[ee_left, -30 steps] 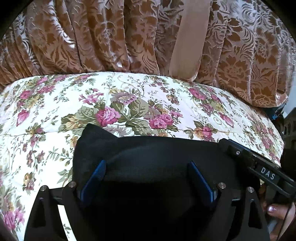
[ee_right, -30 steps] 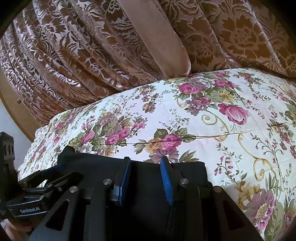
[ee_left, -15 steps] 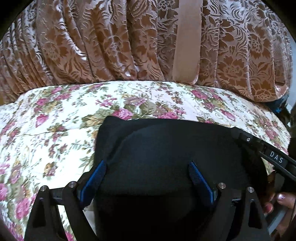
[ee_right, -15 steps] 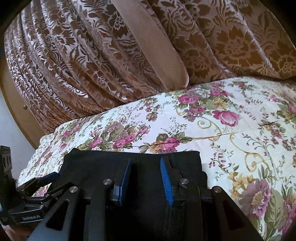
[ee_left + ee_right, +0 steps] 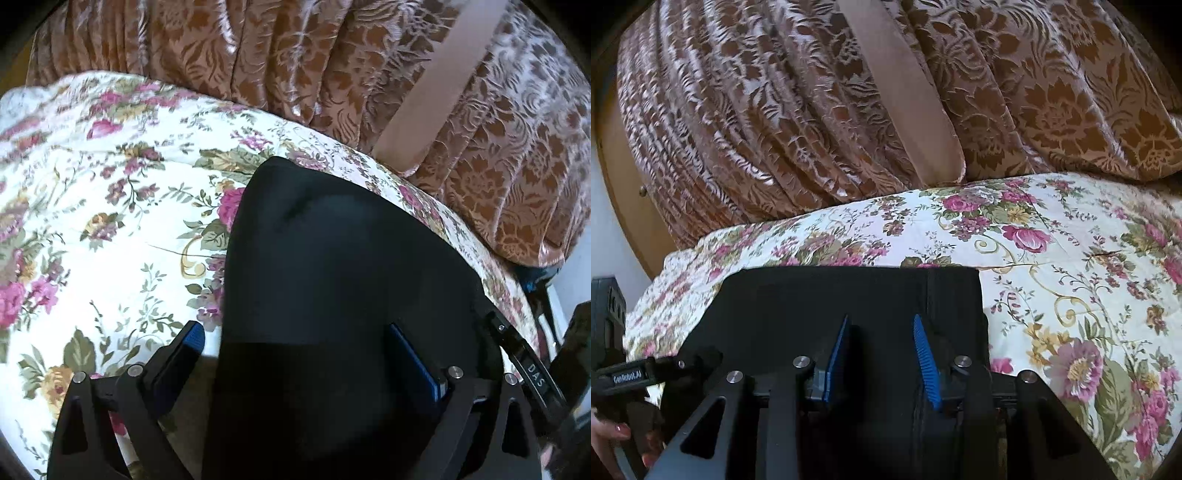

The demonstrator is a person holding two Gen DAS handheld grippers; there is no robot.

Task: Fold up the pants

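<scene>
Folded black fabric pants (image 5: 332, 277) lying flat on the floral-print quilted bed (image 5: 92, 221), before patterned brown curtains (image 5: 775, 110). Left gripper (image 5: 299, 354): jaws wide, opening, straddling the fabric's edge without pressing it. Right gripper (image 5: 882, 350): jaws partly apart, opening, pants beneath them. Releasing cleanly likely requires lifting straight off, avoiding dragging the fold.

I see a bed with a floral cover (image 5: 110, 229) (image 5: 1071, 258). Black folded pants (image 5: 332, 277) (image 5: 849, 295) lie flat on it, near the far edge by the curtain (image 5: 775, 110).
</scene>
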